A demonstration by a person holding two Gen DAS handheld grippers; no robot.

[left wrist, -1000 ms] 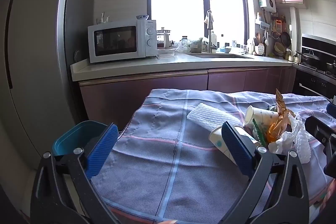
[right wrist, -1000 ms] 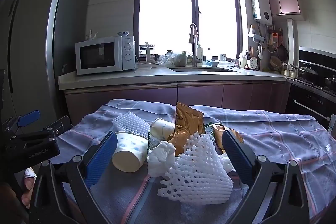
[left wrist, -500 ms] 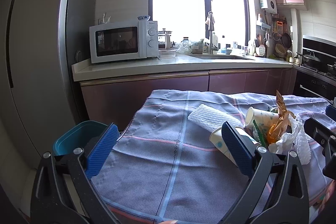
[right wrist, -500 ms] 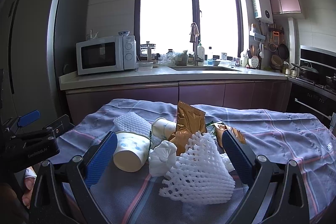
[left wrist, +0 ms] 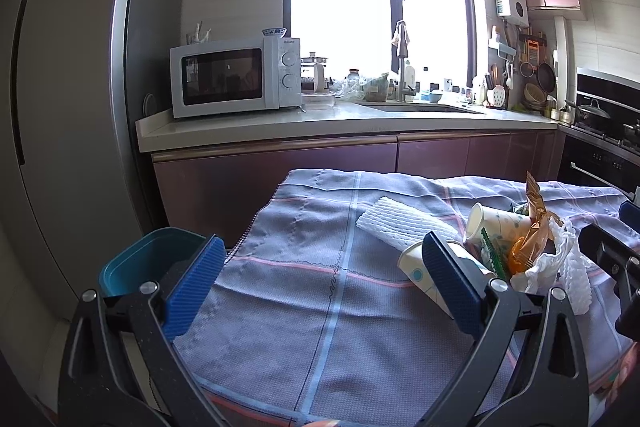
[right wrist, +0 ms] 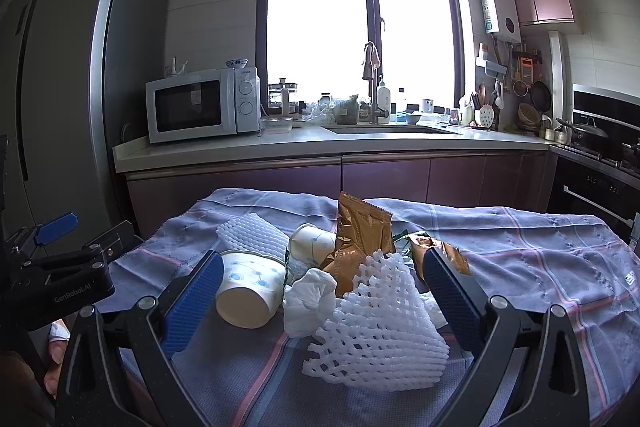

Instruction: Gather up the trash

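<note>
A big worktop with a purple-grey checked cloth on it fills the lower part of both views. All places here are told from the trash pile in the middle of that cloth.

The pile holds a white foam net at the front, nearest the right tool. Behind the net stands a crinkly brown wrapper. Left of the net lies a paper cup on its side, its mouth facing the camera. A second paper cup lies behind it, touching the wrapper. A flat white foam sleeve lies at the back left of the pile. A crumpled white tissue sits between the first cup and the net.

Well to the left of the pile, off the edge of the cloth, is a blue bin.

The right tool hangs just in front of the pile, spread wide, holding nothing. The left tool is to the left of the pile over bare cloth, also spread wide and empty.
</note>
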